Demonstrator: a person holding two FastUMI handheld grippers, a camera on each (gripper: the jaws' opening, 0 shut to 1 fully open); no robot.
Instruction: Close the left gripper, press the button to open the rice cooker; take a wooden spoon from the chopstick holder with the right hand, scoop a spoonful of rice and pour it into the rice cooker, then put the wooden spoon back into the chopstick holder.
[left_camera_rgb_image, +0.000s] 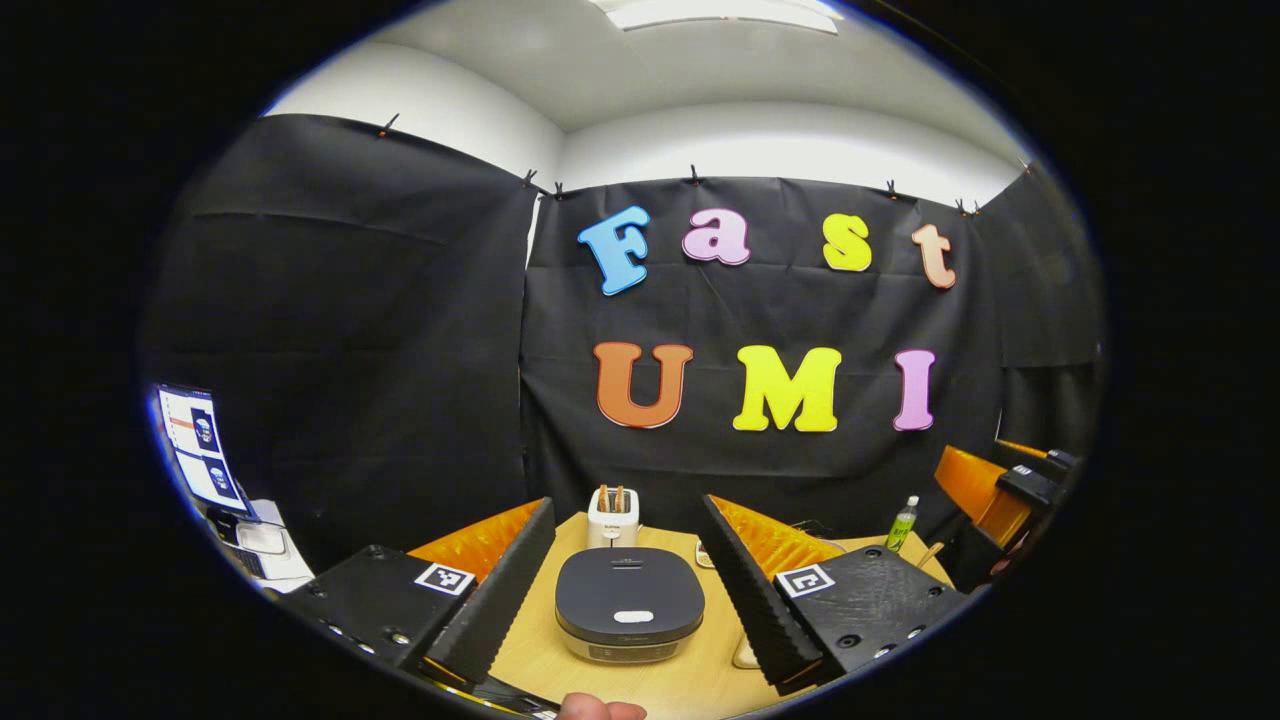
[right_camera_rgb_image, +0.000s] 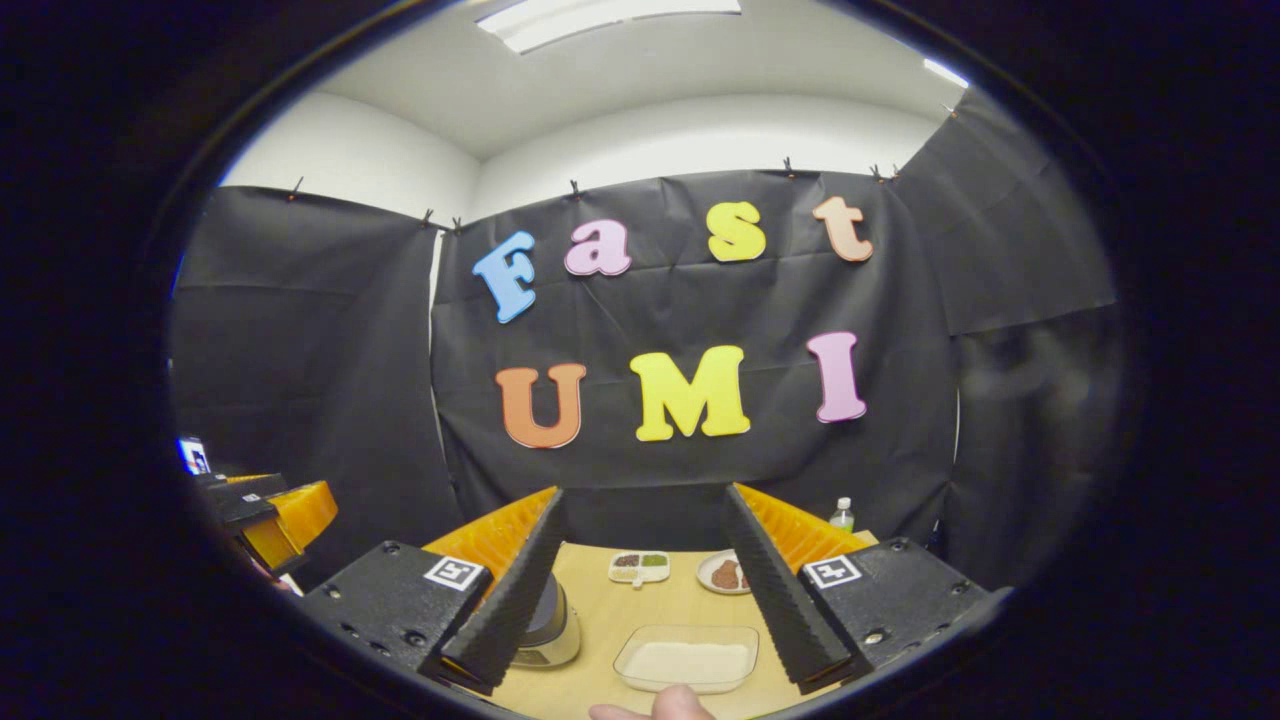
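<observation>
The dark rice cooker (left_camera_rgb_image: 630, 605) sits on the wooden table (left_camera_rgb_image: 700, 680) with its lid down and a white button (left_camera_rgb_image: 633, 617) at the lid's front. Behind it stands a white holder (left_camera_rgb_image: 613, 520) with wooden handles sticking up. My left gripper (left_camera_rgb_image: 628, 502) is open above the table, its fingers to either side of the cooker and apart from it. My right gripper (right_camera_rgb_image: 643, 492) is open too, with nothing between its fingers. Below it lies a clear tray of white rice (right_camera_rgb_image: 687, 660). The cooker (right_camera_rgb_image: 552, 625) is partly hidden behind its left finger.
A green bottle (left_camera_rgb_image: 903, 523) stands at the back right of the table. A divided dish (right_camera_rgb_image: 640, 567) and a small plate of food (right_camera_rgb_image: 725, 573) lie beyond the rice tray. The other gripper (left_camera_rgb_image: 1030, 480) hangs at the far right. Papers (left_camera_rgb_image: 200, 450) hang at left.
</observation>
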